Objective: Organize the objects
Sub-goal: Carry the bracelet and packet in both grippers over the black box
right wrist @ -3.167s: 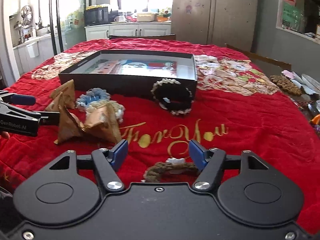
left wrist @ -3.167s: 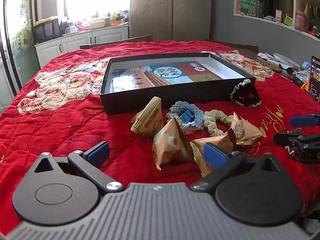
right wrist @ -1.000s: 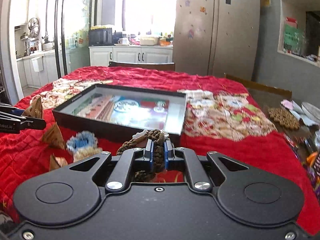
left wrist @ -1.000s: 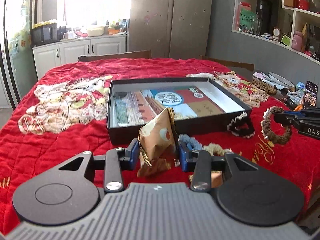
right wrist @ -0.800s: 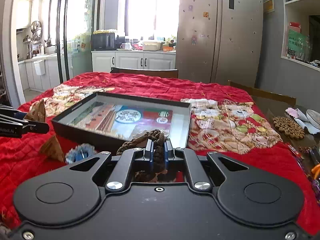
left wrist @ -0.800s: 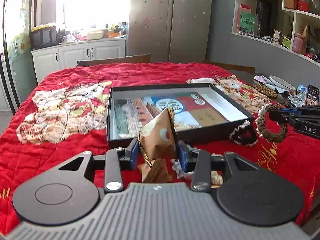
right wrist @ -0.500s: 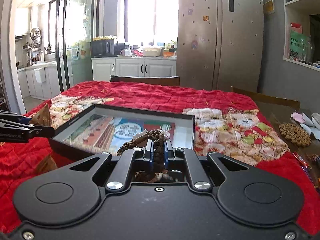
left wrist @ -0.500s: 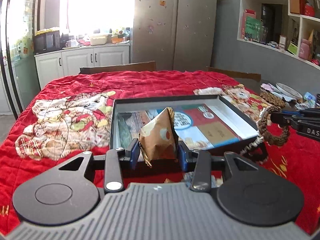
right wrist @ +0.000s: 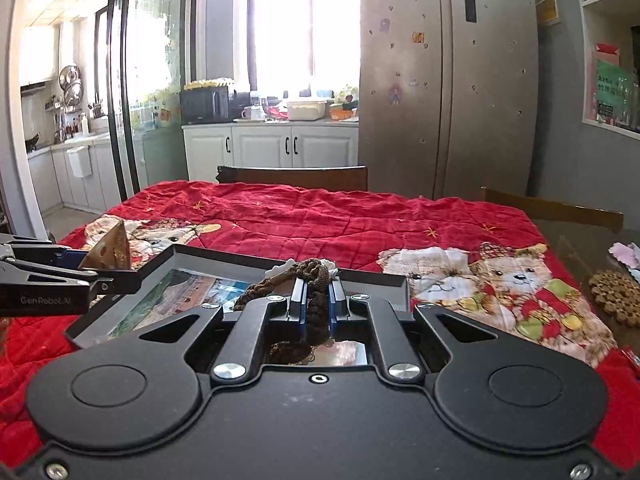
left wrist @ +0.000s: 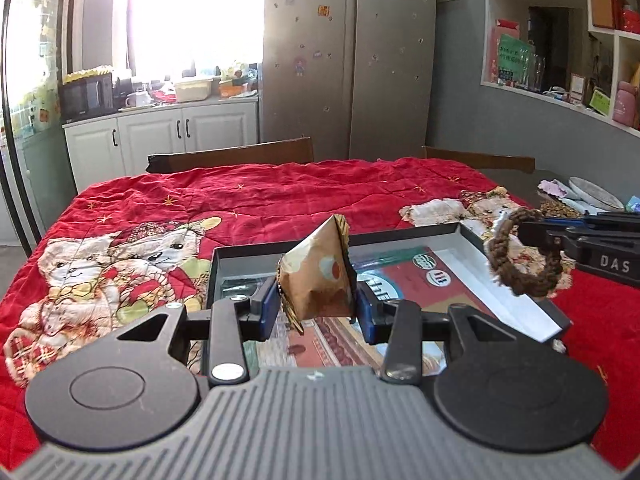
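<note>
Over the near edge of the black box (left wrist: 516,322) on the red-quilted table (left wrist: 280,196), the left gripper (left wrist: 316,310) clamped a paper packet (left wrist: 316,280) and the right gripper (right wrist: 316,300), shut, pinched a brown braided ring (right wrist: 316,280); neither was yet placed, and the box looked empty.

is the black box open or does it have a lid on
Open. The black box has no lid; its printed floor shows in both views. The paper packet and brown braided ring hang above it, gripped.

We see a red quilted cloth (left wrist: 280,196) printed with teddy bears, a black box (left wrist: 516,312) with a white inner wall and colourful printed floor, a tan packet (left wrist: 316,276) with white-and-orange spots, a dark brown braided scrunchie (left wrist: 520,268).
</note>
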Available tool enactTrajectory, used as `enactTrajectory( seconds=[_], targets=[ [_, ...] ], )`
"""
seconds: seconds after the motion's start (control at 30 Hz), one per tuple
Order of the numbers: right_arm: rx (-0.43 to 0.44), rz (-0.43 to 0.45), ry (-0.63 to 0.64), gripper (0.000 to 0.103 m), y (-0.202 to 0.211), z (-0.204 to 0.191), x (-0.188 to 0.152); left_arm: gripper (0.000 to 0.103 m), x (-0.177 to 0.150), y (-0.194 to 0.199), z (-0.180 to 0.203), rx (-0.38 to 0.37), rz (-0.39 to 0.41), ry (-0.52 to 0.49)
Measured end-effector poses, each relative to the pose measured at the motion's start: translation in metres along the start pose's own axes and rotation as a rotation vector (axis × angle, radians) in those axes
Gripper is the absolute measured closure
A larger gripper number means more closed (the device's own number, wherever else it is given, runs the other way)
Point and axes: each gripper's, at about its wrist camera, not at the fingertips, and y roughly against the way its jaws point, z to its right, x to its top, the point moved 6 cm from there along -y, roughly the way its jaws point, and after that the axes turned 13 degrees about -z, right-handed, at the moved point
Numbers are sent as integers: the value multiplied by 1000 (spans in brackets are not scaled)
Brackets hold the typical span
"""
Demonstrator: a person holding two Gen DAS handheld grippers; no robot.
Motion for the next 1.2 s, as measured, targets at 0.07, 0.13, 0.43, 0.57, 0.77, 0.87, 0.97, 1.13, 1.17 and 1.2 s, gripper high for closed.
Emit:
enactTrajectory(
  seconds=[0.07, 0.13, 0.43, 0.57, 0.77, 0.87, 0.97, 1.13, 1.17, 1.2],
  targets=[
    [-1, -15, 7, 93, -14, -3, 5, 59, 4, -11, 0, 3, -10, 4],
    [0, -29, 10, 93, -28, -5, 7, 59, 7, -23, -3, 8, -24, 14],
    [-4, -84, -4, 93, -83, -9, 19, 59, 21, -60, -17, 33, -45, 66],
    [-17, -101, 2, 93, -102, -11, 21, 59, 27, -72, -20, 40, -41, 70],
    [-28, -121, -6, 93, -122, -10, 22, 59, 26, -90, -22, 35, -75, 66],
    [-25, -136, -24, 93, -130, -7, 22, 59, 23, -96, -22, 39, -88, 61],
    [-29, -148, -32, 93, -135, -4, 22, 58, 22, -99, -21, 36, -98, 60],
    [-40, -166, -33, 93, -141, -4, 22, 58, 22, -101, -23, 30, -109, 65],
    [-44, -170, -31, 93, -142, -4, 21, 58, 22, -102, -22, 28, -113, 66],
    [-45, -172, -30, 93, -142, -4, 22, 58, 22, -103, -22, 27, -117, 68]
  ],
)
